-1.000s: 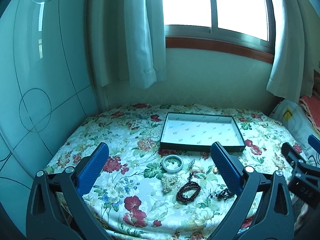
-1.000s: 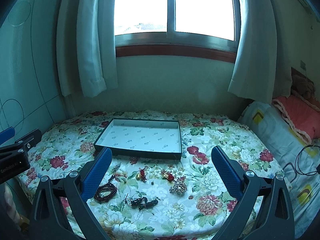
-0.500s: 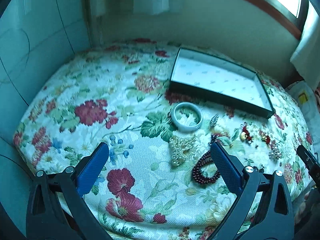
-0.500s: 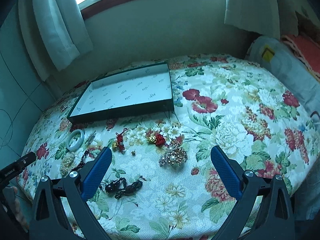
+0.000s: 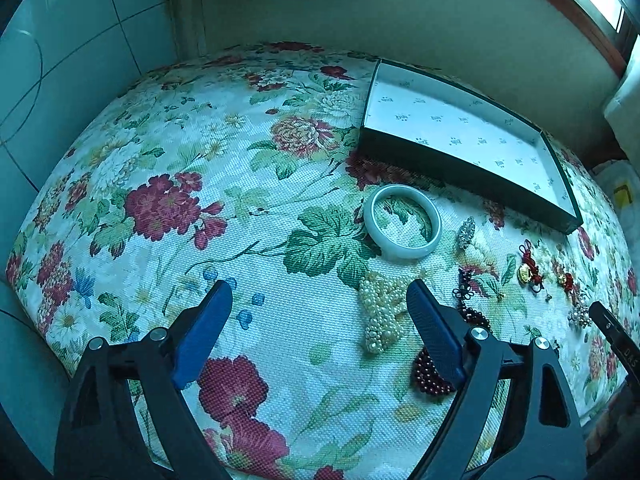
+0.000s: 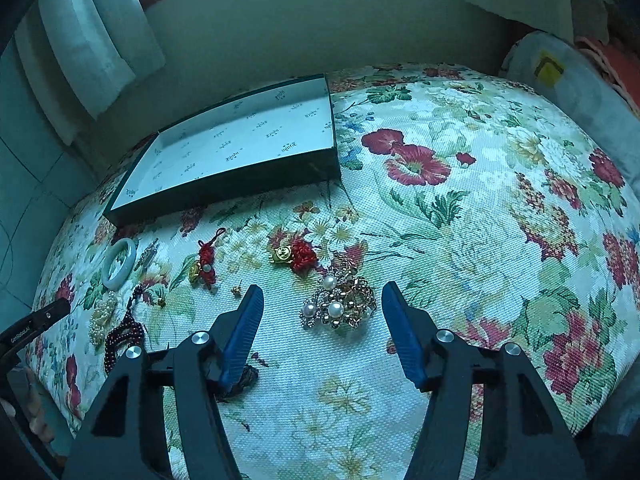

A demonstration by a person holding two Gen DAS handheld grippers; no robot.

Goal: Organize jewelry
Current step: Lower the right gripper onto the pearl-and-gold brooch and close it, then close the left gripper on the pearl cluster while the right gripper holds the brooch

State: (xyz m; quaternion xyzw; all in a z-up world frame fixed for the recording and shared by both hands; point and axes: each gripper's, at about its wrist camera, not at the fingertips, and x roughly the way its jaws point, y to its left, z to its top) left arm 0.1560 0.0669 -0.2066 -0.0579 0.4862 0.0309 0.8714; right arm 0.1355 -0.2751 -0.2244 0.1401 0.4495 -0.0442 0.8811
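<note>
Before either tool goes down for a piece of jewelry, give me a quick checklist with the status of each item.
1. Right tool open: ok.
2. Pearl and gold cluster framed between the right tool's fingers: ok.
3. Left tool open: ok.
4. Left tool lined up on a piece: not ok; pearl strand sits by its right finger, off centre.
5. Tray has free room: ok, nothing in it.
6. Height above the bedspread: cannot tell.

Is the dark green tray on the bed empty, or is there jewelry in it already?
Empty. The tray shows only its printed white lining in both views.
</note>
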